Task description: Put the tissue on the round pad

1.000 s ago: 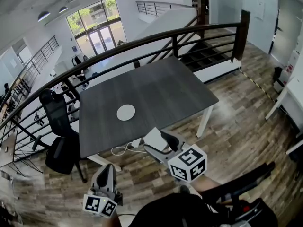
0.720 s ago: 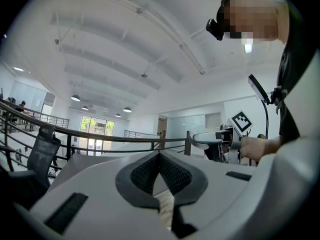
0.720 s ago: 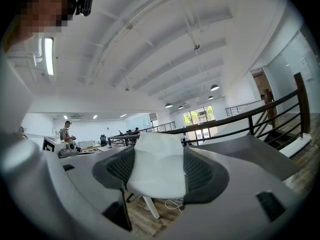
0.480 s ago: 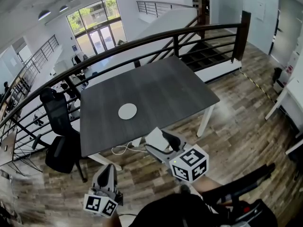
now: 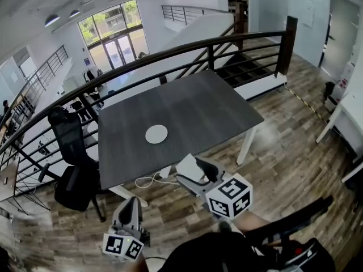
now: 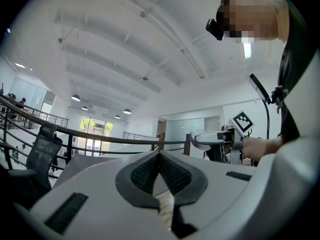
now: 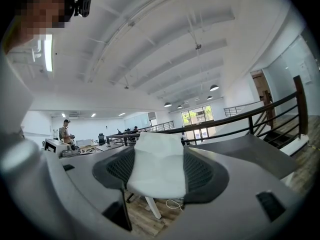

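Tissue [image 7: 157,166], white and folded, is clamped between the pads of the right tongs [image 5: 187,171], which are spread wide around it. It is carried in the air over the wood floor [image 5: 283,163], just off the near edge of the counter [image 5: 193,95] and well apart from the round pad [image 5: 156,134]. The floor is seen most fully in the head view, with a dark curved railing [image 5: 170,52] behind the dark grey counter and a black office chair [image 5: 71,137] at the counter's left end. The round pad, white, lies flat near the counter's middle and is shown by the head view alone. A white cable [image 5: 148,180] lies on the floor under the near edge. The only print visible is the black-and-white square markers on each cube [image 5: 229,196]. A person [image 7: 64,131] standing among distant desks is shown only in the right gripper view. The left tongs [image 6: 160,153] are closed tip to tip with nothing between them.
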`<action>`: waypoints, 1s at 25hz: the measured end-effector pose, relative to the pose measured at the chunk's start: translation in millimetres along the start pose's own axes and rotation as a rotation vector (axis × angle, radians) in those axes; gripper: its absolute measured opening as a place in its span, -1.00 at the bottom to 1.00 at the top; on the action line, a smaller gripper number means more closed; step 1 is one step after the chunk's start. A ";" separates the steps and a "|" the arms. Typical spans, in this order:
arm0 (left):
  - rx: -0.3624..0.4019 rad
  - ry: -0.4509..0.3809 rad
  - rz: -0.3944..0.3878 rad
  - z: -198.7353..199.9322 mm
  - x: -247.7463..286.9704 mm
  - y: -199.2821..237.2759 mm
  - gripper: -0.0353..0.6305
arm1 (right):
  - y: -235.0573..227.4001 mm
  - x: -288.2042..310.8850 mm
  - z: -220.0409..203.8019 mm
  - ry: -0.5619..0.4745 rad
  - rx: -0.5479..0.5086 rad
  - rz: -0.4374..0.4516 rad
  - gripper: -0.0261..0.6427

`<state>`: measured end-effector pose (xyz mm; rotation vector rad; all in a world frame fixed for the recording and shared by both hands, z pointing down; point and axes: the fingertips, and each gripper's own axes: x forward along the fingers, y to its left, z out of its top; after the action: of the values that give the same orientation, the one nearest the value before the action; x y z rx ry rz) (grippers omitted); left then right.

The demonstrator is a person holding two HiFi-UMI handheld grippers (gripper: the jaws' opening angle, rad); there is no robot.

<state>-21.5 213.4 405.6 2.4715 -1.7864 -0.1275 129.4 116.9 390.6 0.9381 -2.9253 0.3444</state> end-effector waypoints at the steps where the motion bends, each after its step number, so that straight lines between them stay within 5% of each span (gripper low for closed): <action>1: -0.004 -0.002 0.001 -1.8 -2.1 1.7 -0.91 | 2.3 -0.4 -0.3 -0.001 -0.001 -0.002 0.00; 15: -0.042 0.023 -0.071 -22.3 -31.3 60.3 -0.91 | 52.8 26.0 -24.3 0.016 -0.002 -0.070 0.00; 25: -0.026 0.018 -0.064 -6.1 -2.5 73.5 -0.91 | 26.0 69.4 -14.1 0.007 0.012 -0.009 0.00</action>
<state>-90.8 193.0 420.6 2.5045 -1.6881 -0.1326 57.5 101.2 407.2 0.9497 -2.9152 0.3647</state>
